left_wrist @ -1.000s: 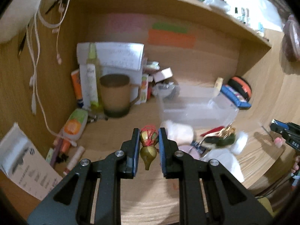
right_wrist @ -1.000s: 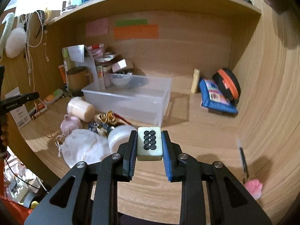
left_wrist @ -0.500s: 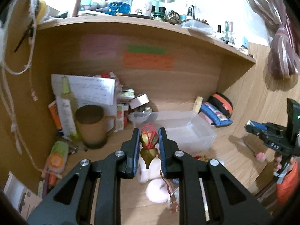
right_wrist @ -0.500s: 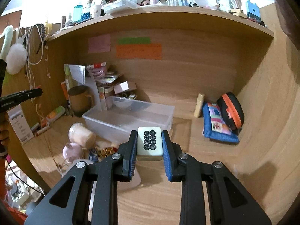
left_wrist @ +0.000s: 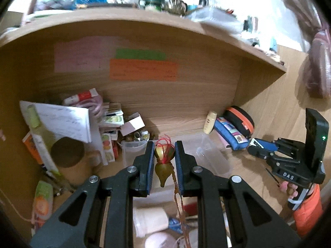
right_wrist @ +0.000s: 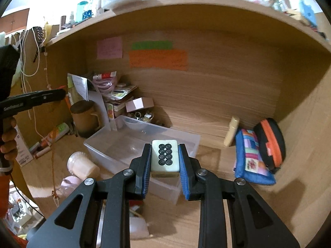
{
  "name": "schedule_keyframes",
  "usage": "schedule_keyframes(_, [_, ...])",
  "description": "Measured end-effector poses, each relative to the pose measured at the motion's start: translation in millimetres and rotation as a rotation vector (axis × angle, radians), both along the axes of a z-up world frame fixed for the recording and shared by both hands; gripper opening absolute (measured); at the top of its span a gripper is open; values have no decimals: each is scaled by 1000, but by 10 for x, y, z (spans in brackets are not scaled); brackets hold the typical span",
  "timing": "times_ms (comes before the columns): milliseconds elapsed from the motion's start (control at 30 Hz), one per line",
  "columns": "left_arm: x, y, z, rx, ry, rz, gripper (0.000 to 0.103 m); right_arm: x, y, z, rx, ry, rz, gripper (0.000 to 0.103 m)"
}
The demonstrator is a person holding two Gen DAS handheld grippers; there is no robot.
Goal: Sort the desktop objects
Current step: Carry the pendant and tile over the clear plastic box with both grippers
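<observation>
My left gripper (left_wrist: 164,161) is shut on a small gold gourd charm (left_wrist: 163,162) with red string, held in the air above the near end of the clear plastic bin (left_wrist: 209,157); its beaded cord hangs down. My right gripper (right_wrist: 164,159) is shut on a white mahjong tile (right_wrist: 164,158) with eight dark circles, held above the near right corner of the same bin (right_wrist: 115,144). The right gripper also shows at the right of the left wrist view (left_wrist: 269,153). The left gripper shows at the left edge of the right wrist view (right_wrist: 33,100).
A brown mug (right_wrist: 84,115), papers, boxes and tubes crowd the back left. A blue pouch (right_wrist: 252,157) and a black-orange case (right_wrist: 271,142) lie at the right. A pale jar (right_wrist: 82,165) and pink items lie in front of the bin. A wooden shelf hangs overhead.
Both grippers have risen and moved forward toward the bin, each holding its object. The bin now lies directly under the left gripper's fingers.
</observation>
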State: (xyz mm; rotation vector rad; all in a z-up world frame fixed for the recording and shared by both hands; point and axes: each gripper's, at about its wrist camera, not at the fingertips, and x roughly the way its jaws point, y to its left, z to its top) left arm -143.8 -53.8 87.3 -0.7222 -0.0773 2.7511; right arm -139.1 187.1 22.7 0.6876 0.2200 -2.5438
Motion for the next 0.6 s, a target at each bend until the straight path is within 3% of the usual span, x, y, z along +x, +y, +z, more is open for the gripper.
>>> schedule_keyframes(300, [-674,94,-318,-16,-122,-16,18,-468,-219,-231,6,-80,44,22])
schedule_keyframes(600, [-1123,93,-809,-93,-285,-12,18,-859,-487,-609,70,-197,83,22])
